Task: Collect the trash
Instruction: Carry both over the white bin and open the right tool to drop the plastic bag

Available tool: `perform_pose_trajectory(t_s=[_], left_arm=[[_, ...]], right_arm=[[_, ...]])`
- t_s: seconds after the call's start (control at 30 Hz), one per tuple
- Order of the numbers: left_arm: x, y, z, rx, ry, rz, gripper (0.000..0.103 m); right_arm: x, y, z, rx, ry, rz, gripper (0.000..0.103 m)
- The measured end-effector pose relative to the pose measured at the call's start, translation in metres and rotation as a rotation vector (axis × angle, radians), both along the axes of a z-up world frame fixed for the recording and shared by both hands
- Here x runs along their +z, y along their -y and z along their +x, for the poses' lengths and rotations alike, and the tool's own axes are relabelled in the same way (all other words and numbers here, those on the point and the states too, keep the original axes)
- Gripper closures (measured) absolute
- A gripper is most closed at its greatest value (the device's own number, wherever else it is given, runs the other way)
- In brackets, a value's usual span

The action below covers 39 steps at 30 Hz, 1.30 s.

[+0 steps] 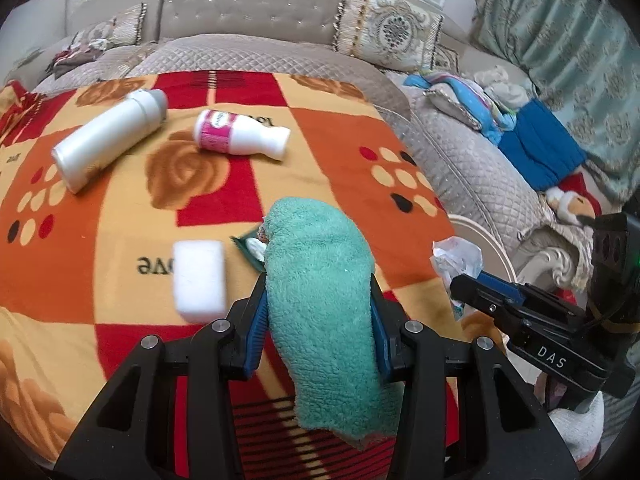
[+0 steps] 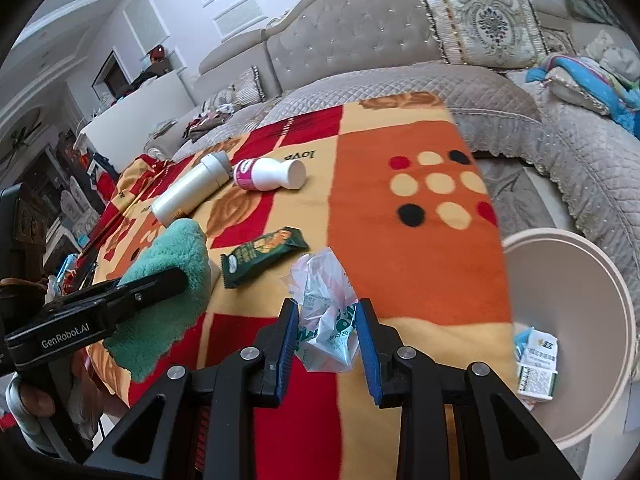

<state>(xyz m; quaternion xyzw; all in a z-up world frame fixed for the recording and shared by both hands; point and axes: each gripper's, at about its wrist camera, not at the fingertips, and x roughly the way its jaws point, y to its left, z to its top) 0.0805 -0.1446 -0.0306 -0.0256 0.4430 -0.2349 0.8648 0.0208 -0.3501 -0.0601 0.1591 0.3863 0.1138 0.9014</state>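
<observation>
My left gripper (image 1: 318,280) is shut on a green terry cloth (image 1: 316,232) that hangs over the table's patterned blanket (image 1: 344,152). A green snack wrapper (image 1: 250,246) peeks out from under the cloth and lies flat in the right wrist view (image 2: 262,256). Near the table's right edge my right gripper (image 2: 326,306) is shut on a crumpled clear plastic bag (image 2: 320,276); the left wrist view shows that gripper (image 1: 466,284) with the bag (image 1: 456,256) too. The left gripper (image 2: 176,276) and its cloth (image 2: 176,248) are at the left in the right wrist view.
On the blanket lie a tall white bottle (image 1: 108,140), a pink-labelled white bottle (image 1: 240,134) and a white foam block (image 1: 199,276). A round beige bin (image 2: 600,272) stands right of the table with a carton (image 2: 536,364) inside. A grey sofa (image 1: 248,4) wraps behind.
</observation>
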Motion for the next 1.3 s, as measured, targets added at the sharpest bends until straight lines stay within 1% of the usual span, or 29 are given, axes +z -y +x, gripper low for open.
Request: perform_pose_trajectory(t_s=[0.23, 0.53, 0.97, 1.3], left_arm=[[-0.003, 0.024, -0.008, -0.044, -0.004, 0.015, 0.062], [-0.006, 0.061, -0.015, -0.112, -0.023, 0.006, 0.062], [-0.013, 0.139, -0.024, -0.243, -0.064, -0.019, 0.062], [-0.020, 0.186, -0.015, -0.289, -0.099, -0.039, 0.062]], right_arm=[[-0.004, 0.021, -0.014, -0.039, -0.001, 0.020, 0.075], [-0.007, 0.051, -0.029, -0.101, -0.002, 0.034, 0.075], [-0.019, 0.115, -0.056, -0.233, -0.028, 0.030, 0.075], [-0.037, 0.153, -0.059, -0.296, -0.065, 0.042, 0.075]])
